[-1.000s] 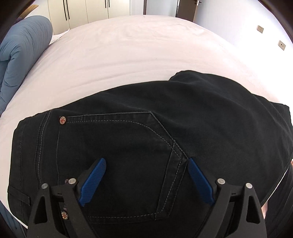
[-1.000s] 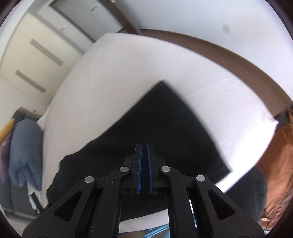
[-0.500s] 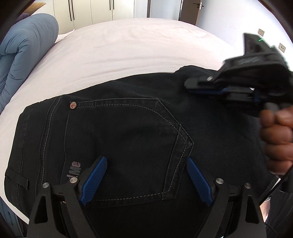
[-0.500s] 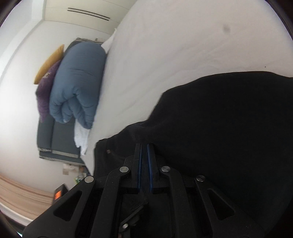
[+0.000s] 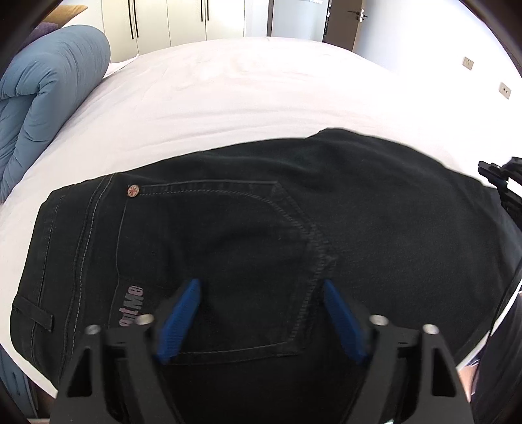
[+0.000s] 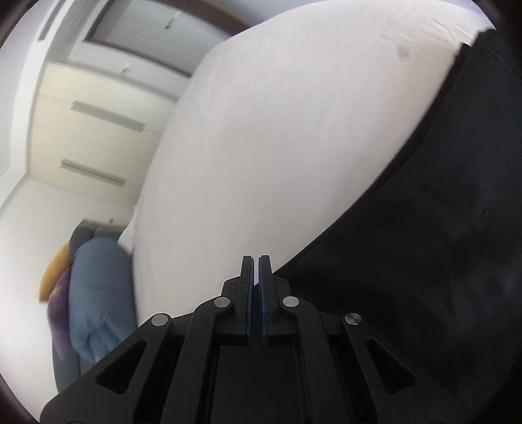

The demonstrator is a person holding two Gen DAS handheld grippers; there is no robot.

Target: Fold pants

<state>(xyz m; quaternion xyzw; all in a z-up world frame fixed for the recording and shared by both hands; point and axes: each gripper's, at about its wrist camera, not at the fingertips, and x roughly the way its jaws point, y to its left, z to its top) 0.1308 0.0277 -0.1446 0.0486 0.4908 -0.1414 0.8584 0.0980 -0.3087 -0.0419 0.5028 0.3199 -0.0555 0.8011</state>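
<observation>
Nearest in the left wrist view: left claw (image 5: pixel 261 313), blue pads (image 5: pixel 181 321) apart and closing, poised over the back pocket (image 5: pixel 222 261) of the black pants (image 5: pixel 375 228), nothing pinched between them. Folded pants spread flat across the near edge of the white bed (image 5: pixel 228 98). At the right edge, a sliver of the right claw (image 6: pixel 256 272), pressed together and empty, above the bed beside the pants' edge. Farther off, a rolled blue duvet (image 5: pixel 49 88); beyond, wardrobe doors (image 5: pixel 182 19).
</observation>
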